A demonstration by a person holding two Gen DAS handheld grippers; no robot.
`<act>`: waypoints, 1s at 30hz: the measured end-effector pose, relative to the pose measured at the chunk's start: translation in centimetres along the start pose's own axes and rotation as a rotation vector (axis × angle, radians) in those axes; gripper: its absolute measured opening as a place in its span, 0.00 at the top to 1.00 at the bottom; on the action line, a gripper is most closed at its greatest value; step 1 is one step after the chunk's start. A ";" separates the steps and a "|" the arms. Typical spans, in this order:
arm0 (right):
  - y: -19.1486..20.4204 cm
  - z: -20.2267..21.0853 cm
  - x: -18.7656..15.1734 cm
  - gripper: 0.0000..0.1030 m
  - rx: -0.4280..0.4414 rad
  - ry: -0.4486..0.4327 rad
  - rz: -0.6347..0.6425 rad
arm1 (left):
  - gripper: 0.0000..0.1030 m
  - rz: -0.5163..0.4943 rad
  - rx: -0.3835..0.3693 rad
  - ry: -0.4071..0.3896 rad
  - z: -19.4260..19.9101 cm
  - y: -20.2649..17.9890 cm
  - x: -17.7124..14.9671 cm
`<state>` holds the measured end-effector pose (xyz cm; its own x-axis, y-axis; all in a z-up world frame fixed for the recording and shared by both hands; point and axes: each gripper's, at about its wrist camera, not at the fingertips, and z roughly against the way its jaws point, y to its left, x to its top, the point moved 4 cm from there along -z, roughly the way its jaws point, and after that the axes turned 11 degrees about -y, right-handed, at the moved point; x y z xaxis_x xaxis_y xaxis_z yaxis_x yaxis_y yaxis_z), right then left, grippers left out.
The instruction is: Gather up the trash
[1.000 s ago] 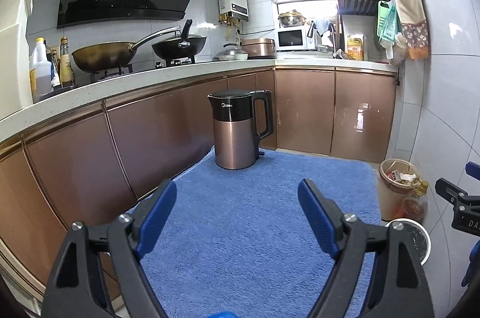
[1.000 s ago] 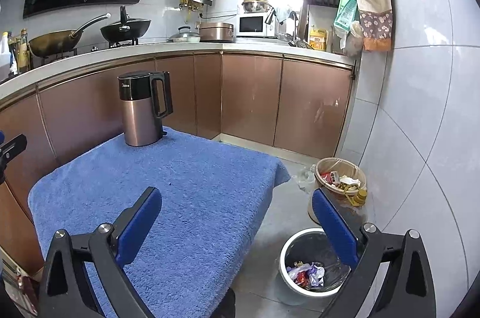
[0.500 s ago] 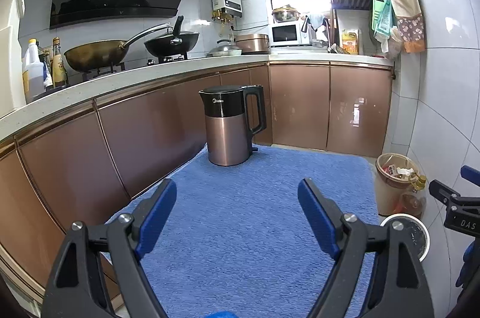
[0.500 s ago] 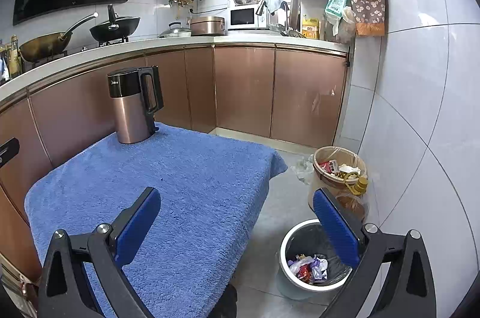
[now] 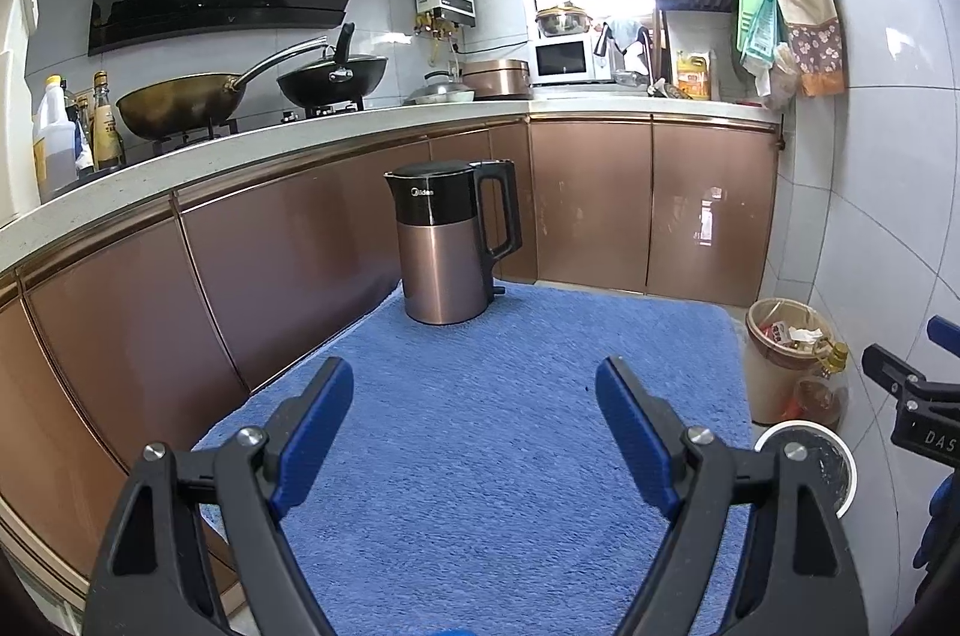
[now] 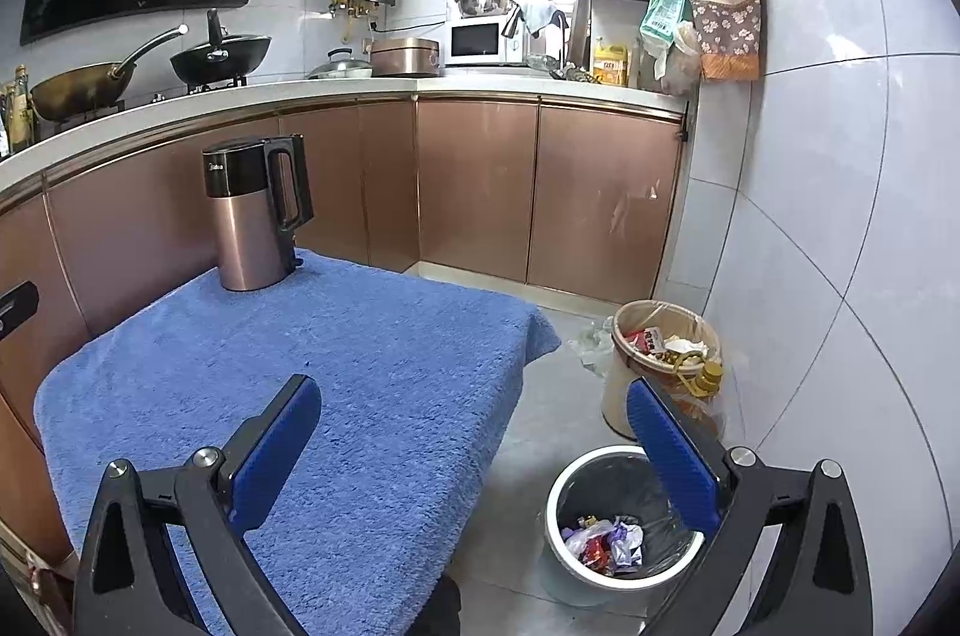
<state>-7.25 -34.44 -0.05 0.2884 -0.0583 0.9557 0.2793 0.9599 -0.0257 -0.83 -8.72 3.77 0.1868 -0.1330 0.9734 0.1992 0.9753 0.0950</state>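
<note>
Left gripper [image 5: 474, 390], jaws wide and empty, hovers over the plush blue towel [image 5: 510, 432] covering the tabletop; a smooth copper kettle [image 5: 447, 246] stands upright ahead of it. Right gripper [image 6: 474, 423], jaws likewise wide, is nearer the trash: crumpled wrappers [image 6: 606, 543] lie below and right of it, inside the round white bin [image 6: 555, 540].

Bright, window glare, sharp, fisheye-bent edges
</note>
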 end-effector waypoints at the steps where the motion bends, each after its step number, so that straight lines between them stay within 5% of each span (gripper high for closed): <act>1: 0.0 0.0 0.0 0.00 -0.002 -0.002 0.001 | 0.20 -0.001 0.000 0.001 0.0 -0.1 0.0; 30: 0.5 0.8 0.6 0.00 -0.011 -0.024 0.010 | 0.20 0.011 -0.026 -0.020 0.7 -1.1 0.3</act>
<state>-7.64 -33.81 0.74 0.2695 -0.0425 0.9621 0.2869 0.9572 -0.0381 -1.69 -9.74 4.09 0.1703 -0.1185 0.9782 0.2224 0.9717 0.0790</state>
